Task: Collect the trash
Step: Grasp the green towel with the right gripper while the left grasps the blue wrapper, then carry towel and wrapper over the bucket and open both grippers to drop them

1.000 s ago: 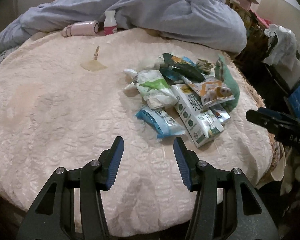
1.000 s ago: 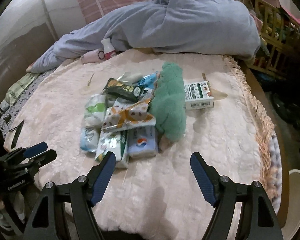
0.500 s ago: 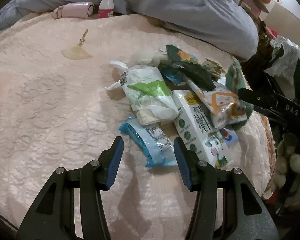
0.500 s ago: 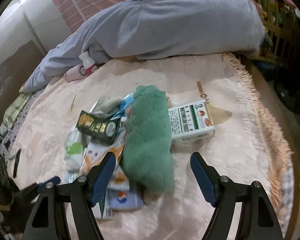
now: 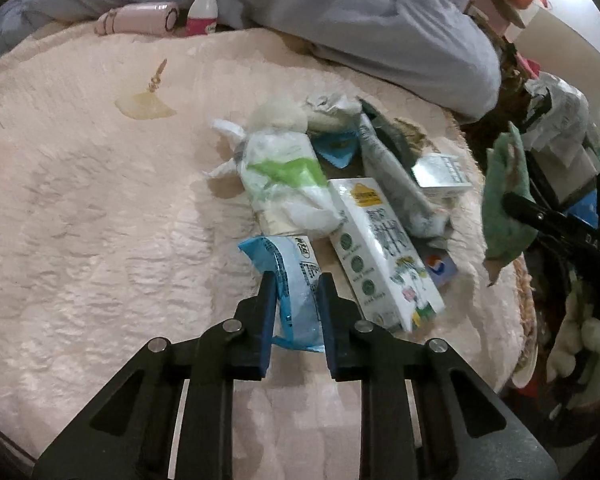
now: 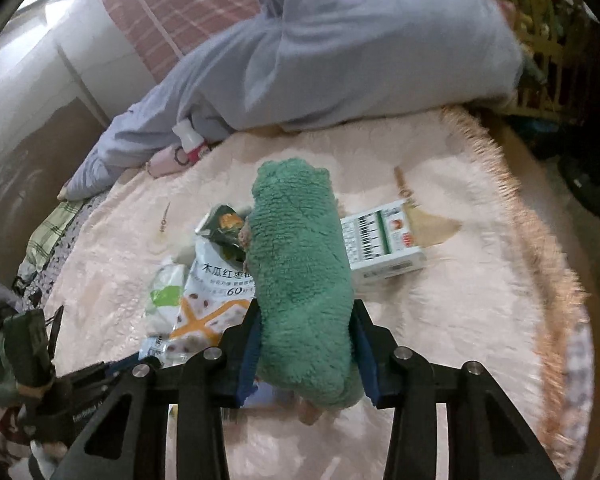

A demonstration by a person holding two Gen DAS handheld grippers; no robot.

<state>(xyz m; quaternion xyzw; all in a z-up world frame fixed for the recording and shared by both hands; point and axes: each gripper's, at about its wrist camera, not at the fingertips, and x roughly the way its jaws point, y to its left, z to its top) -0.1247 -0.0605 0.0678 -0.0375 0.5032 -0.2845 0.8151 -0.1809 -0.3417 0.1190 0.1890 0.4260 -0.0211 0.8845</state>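
Observation:
A heap of trash lies on the pink bedspread. My left gripper has its jaws closing on a blue plastic wrapper at the heap's near edge, and the pads press its sides. Beside it lie a white milk carton and a white-and-green bag. My right gripper has its jaws closing on a green fuzzy cloth, both pads sunk into the pile. The left wrist view shows that cloth raised at the heap's right. A white box and an orange-patterned snack bag lie beneath it.
A grey-blue quilt is bunched along the far side, with a pink bottle and a small white-and-red bottle against it. A yellowish stain marks the spread. The fringed edge drops to cluttered floor on the right.
Both grippers have moved in on the heap and their jaws have come together. The left now grips the blue wrapper. The right now grips the green cloth, which has come up off the pile.

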